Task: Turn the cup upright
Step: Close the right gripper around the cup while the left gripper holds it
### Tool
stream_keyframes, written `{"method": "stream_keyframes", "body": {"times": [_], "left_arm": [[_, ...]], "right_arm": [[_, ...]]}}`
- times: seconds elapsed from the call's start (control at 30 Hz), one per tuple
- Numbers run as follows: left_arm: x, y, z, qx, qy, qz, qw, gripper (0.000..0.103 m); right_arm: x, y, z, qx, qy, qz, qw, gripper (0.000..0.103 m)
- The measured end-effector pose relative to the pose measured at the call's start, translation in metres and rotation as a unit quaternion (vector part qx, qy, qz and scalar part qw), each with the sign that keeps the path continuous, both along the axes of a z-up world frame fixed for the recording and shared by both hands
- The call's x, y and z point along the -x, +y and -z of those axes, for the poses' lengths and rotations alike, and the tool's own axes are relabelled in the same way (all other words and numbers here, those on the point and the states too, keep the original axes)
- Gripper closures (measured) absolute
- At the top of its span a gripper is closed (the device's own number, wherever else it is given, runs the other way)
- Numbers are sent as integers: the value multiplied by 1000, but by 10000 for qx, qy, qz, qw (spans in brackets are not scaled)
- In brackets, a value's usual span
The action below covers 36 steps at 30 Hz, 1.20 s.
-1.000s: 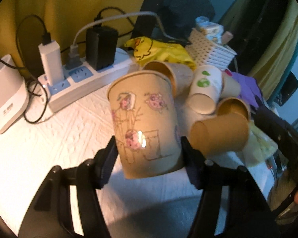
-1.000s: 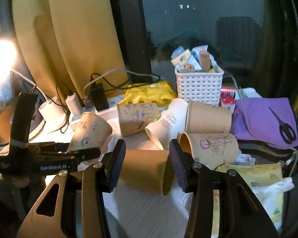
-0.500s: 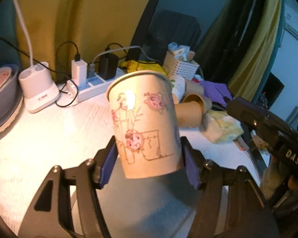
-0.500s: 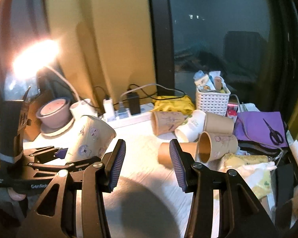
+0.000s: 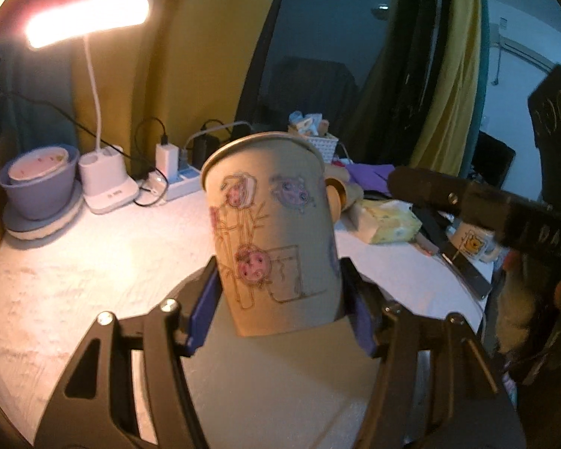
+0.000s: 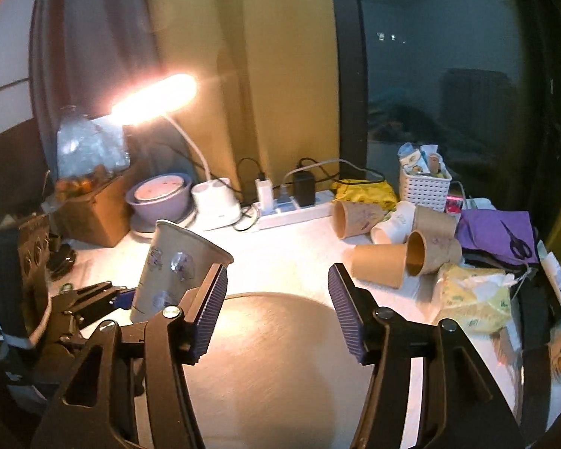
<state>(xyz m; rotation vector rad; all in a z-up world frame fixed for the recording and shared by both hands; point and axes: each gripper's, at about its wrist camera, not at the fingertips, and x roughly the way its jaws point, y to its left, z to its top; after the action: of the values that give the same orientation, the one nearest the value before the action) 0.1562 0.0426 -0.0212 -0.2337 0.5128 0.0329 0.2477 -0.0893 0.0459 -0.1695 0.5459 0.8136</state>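
My left gripper [image 5: 280,299] is shut on a tan paper cup [image 5: 273,232] with pink cartoon drawings. It holds the cup mouth-up, a little tilted, above a round brown board [image 5: 280,385]. The same cup shows in the right wrist view [image 6: 175,265], held in the air at the left. My right gripper [image 6: 276,314] is open and empty above the round board [image 6: 280,366]. Several other paper cups [image 6: 392,232] lie on their sides in a pile at the right of the white table [image 6: 280,247].
A lit desk lamp [image 6: 153,97] on a white base [image 6: 215,205], a purple bowl [image 6: 161,198] and a power strip [image 6: 291,213] stand at the back. A white basket [image 6: 424,187], purple cloth with scissors [image 6: 505,235] and a tissue pack [image 6: 475,299] crowd the right.
Both grippers have pulled back and risen from the cup pile. The left one carries its cup over the round board. The right gripper stays open and empty.
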Motion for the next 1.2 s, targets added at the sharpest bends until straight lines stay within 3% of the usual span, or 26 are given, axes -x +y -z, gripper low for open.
{"method": "stream_keyframes", "body": {"times": [0.17,0.27,0.63,1.2], "left_arm": [[32,-8,6,-279,-248,-64,9993,41],[50,-12,13,-366,-379,-123,9985,41],[104,-36,31,-521,-702,-29,9962,41],[143,-86,40,-949,-1329,508,9853,41]], "right_arm": [[26,-8,-2,-231,178,-145,9995,31],[44,-9,-1,-268,189,-237,9992,29],[98,-18,16,-406,721,-624,9946,28],[132,-37,33,-815,1544,-1004,9795,28]]}}
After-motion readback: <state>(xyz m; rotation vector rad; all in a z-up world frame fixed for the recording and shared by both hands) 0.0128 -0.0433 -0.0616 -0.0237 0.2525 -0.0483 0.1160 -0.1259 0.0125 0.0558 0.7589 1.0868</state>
